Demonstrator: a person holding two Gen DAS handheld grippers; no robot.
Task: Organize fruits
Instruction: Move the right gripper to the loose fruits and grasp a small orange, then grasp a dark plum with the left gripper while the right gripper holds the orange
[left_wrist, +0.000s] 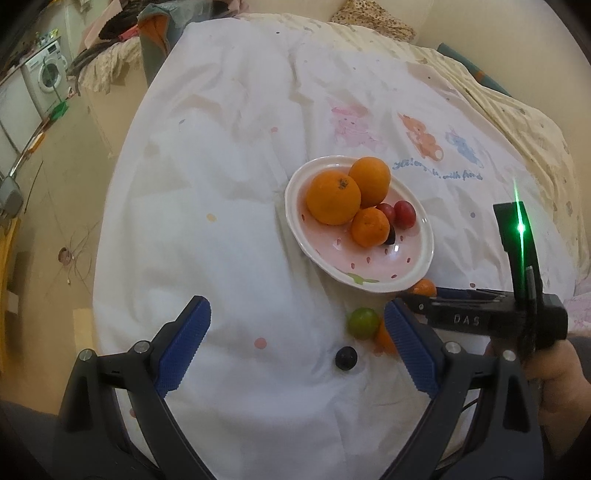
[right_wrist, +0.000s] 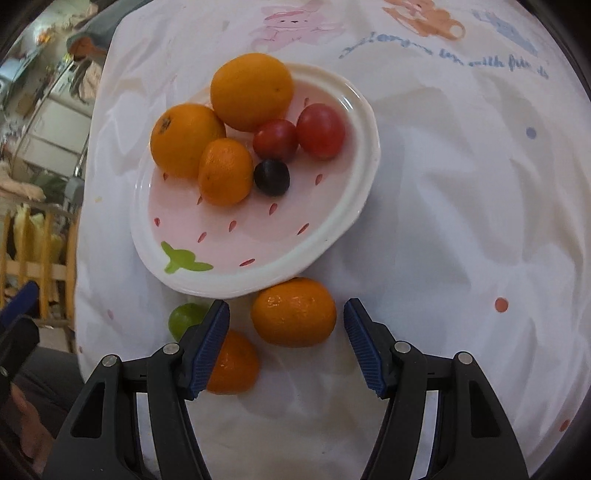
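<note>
We see the right gripper (right_wrist: 286, 345) spread, a mandarin (right_wrist: 293, 312) between its fingers untouched, at the plate's (right_wrist: 364, 184) 6 o'clock rim. Second mandarin (right_wrist: 232, 363) and lime (right_wrist: 184, 319) crowd its left finger. Left gripper (left_wrist: 295, 347) spread over sheet (left_wrist: 221, 184); dark grape (left_wrist: 345, 358) between.

white cartoon-print sheet (left_wrist: 240, 184) spread over bed | washing machine (left_wrist: 46, 75) far left | wooden chair (right_wrist: 40, 240) at left edge

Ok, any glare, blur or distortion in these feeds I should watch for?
Left wrist: green lens flare streaks over the right gripper; fisheye bends the cloth edges. Right wrist: plate and mandarin reasonably sharp, printed text at top smeared.
</note>
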